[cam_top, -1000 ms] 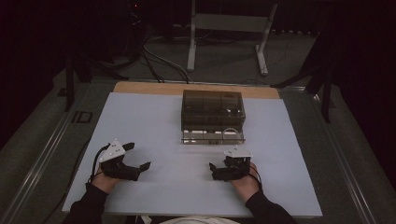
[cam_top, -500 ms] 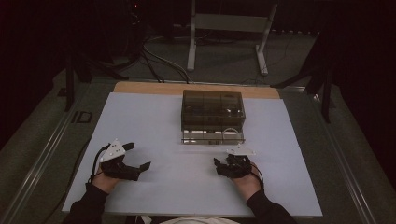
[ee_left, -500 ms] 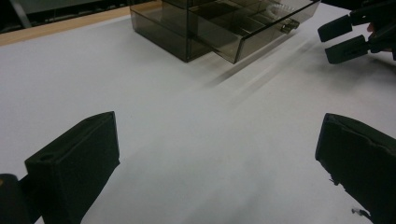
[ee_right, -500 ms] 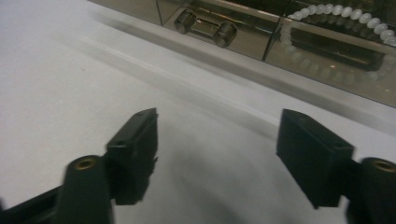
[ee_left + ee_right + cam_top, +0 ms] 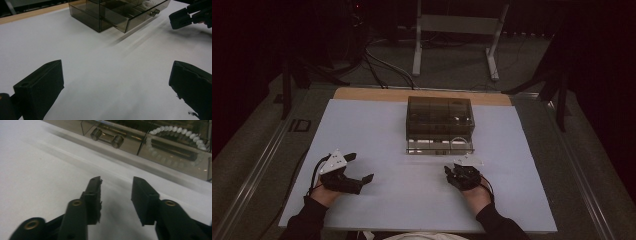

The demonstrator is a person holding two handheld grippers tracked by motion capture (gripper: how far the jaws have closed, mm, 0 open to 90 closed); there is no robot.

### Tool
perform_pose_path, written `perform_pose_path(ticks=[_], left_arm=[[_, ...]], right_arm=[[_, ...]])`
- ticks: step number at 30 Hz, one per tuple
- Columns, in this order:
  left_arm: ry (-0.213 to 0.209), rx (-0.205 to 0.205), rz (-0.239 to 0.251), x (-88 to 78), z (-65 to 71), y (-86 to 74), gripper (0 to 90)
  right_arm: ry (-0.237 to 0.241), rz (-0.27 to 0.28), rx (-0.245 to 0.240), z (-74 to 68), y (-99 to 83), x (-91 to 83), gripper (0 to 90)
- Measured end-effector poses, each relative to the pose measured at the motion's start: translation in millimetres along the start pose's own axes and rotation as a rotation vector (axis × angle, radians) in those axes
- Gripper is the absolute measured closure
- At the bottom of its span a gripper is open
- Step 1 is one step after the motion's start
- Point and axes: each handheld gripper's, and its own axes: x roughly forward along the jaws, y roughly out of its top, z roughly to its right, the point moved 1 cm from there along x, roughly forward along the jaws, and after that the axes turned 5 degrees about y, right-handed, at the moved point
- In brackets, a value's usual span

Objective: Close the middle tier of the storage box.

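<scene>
Right gripper view | right claw (image 5: 116,195) narrowing, empty | drawer handle (image 5: 107,137) ahead | step: approach | next: reach, grip handle

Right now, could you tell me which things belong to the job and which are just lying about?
Job: smoky drawer box; its open drawer; white bead string; right hand-held gripper, jaws just narrowed, nothing between them.
Lying about: left hand-held gripper, wide open; floor cables; metal stand.

White-topped table (image 5: 377,130), wooden strip along far edge, smoked clear drawer box (image 5: 440,117) standing mid-table, bottom drawer open
</scene>
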Motion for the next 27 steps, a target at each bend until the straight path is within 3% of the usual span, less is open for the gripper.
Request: perform_pose_path(ticks=[4, 15, 22, 27], left_arm=[[0.000, 0.005, -0.005, 0.5, 0.5, -0.3, 1.0], [-0.003, 0.007, -0.004, -0.1, 0.5, 0.0, 1.0], [-0.003, 0.007, -0.007, 0.4, 0.4, -0.1, 1.0], [-0.006, 0.008, -0.007, 0.6, 0.5, 0.0, 1.0]], right_arm=[[-0.016, 0.015, -0.007, -0.7, 5.1, -2.3, 73.7], [-0.020, 0.038, 0.014, 4.3, 12.5, -5.1, 89.7], [-0.025, 0.067, 0.000, 5.0, 17.3, -7.7, 90.0], [-0.033, 0.090, -0.037, 3.6, 20.6, -7.1, 90.0]])
